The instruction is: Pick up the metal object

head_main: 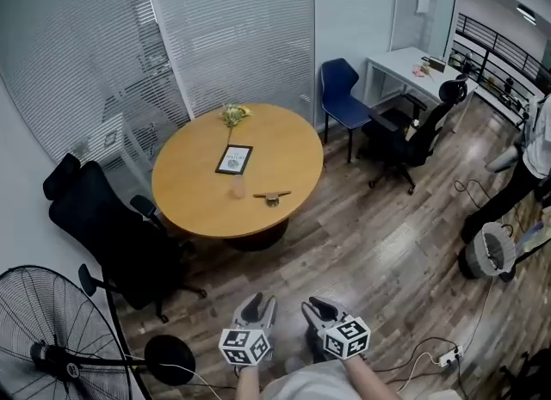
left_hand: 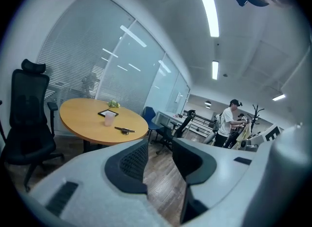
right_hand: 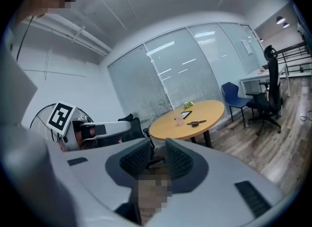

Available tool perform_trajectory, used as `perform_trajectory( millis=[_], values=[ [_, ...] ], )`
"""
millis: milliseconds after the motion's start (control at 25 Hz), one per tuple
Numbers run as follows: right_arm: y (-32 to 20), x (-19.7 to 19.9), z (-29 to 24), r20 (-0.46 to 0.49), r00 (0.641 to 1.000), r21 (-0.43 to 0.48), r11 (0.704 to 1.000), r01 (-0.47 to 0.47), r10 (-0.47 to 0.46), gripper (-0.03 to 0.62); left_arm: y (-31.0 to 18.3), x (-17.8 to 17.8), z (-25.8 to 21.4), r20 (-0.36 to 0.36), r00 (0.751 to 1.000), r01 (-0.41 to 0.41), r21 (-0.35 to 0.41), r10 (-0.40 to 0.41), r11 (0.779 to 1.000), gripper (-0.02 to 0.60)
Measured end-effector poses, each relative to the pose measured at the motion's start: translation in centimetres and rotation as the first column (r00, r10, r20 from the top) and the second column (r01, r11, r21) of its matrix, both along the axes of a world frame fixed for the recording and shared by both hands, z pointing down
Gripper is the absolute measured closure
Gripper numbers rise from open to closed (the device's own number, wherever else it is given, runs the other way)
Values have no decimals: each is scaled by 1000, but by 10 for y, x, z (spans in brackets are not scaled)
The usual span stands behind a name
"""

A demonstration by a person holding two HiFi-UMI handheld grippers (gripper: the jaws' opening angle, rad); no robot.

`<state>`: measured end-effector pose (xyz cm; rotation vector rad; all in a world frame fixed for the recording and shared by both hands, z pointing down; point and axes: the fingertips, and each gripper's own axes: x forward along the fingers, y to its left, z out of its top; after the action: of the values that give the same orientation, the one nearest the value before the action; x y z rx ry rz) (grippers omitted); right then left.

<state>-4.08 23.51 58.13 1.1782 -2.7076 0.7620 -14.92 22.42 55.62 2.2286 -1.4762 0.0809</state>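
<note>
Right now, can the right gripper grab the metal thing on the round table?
Probably not yet: the metal object lies on the table, far across the floor from the open right gripper. Nothing blocks the way.

Bright, even light falls from ceiling strips (left_hand: pixel 207 6); both gripper views bulge fisheye-fashion, with dark vignetted corners.

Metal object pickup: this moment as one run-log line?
metal object: on round table, untouched | left gripper: jaws open, empty | right gripper: jaws open, empty | stage: both grippers well short of round table
</note>
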Motion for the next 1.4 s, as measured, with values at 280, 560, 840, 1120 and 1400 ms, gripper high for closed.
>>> perform_trajectory(
  millis=[280,560,840,1120,1400],
  values=[
    [-53,17,7,29,999,-21,999,-35,35,497,-58,20,3,11,998,-61,-7,61,998,417],
    [-118,32,3,27,998,-11,998,-56,56,488,-118,34,-1,44,995,-94,-6,95,996,410],
    [-173,35,3,20,1000,-15,1000,-10,10,488,-172,37,-3,61,997,-43,-16,44,999,410],
    [-221,31,4,39,997,-7,998,61,-61,484,-213,26,-2,71,996,58,-19,-57,998,492],
    [-268,29,6,60,990,-5,992,126,-126,482,-255,27,2,83,990,113,-27,-111,993,514]
  ],
)
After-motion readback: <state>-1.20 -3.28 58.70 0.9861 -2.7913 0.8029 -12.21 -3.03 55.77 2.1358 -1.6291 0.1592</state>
